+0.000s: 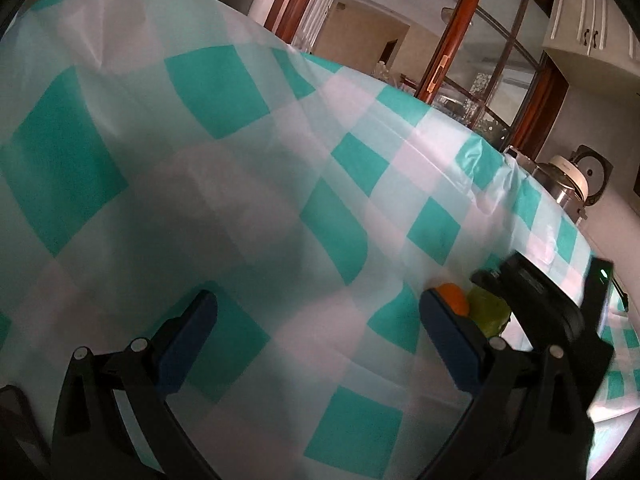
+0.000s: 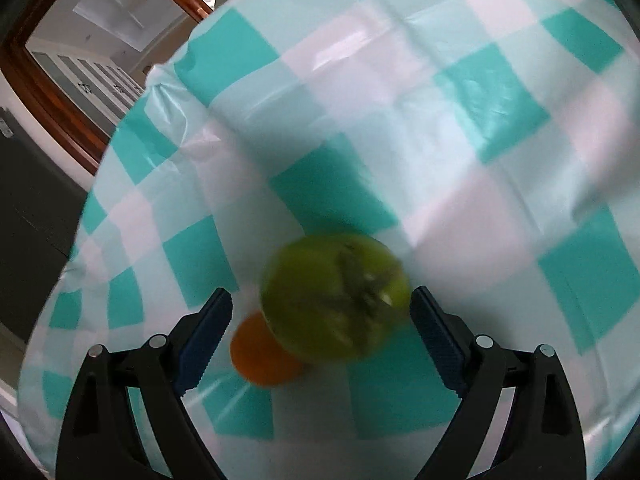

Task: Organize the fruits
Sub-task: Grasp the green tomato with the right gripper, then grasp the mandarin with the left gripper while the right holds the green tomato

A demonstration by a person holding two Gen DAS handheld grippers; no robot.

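While the right gripper hung tilted down over the teal-and-white checked tablecloth, its jaws stood wide apart with nothing clamped; the green fruit, blurred, with a dried calyx on top, sat in the lower middle of the right wrist view, between the two blue pads and just ahead of them; whether the pad at right touched it could not be told. An orange fruit lay touching it at its lower left. Being round, the green fruit showed no long axis. The left gripper, jaws likewise apart and empty, saw both fruits only at lower right of its view, so the right hand was judged nearer. No brand or writing could be read.
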